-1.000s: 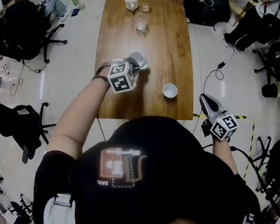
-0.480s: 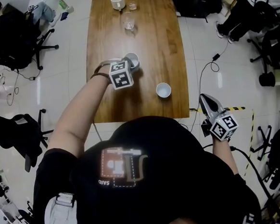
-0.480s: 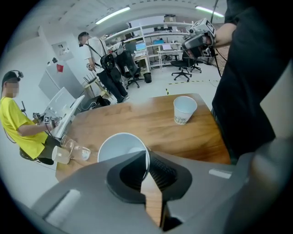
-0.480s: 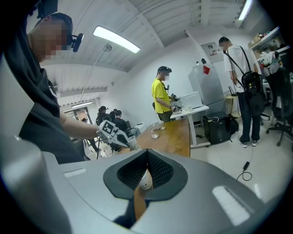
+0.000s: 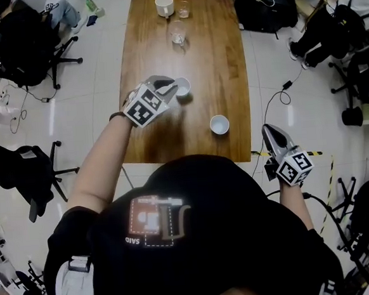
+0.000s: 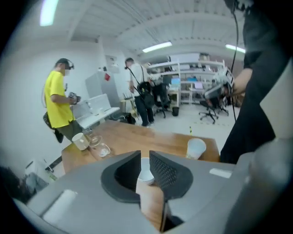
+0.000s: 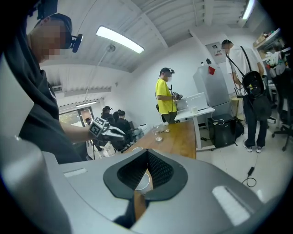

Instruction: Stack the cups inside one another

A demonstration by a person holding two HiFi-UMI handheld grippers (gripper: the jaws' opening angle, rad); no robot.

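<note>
With its jaws just opening to a slit and nothing pinched, the left hand-held gripper (image 5: 172,86) is hovering at the upright cup (image 5: 183,86) just beyond its tips and should be drawing straight back without nudging it, while the right hand-held gripper (image 5: 268,131) is hanging closed and empty.

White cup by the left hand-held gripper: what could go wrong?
The left hand-held gripper, whose jaws have just been opening with nothing pinched, sits beside the white cup; a nudge might tip it. The second cup stands near a corner of the table, so a clumsy grab might push it off.
</note>
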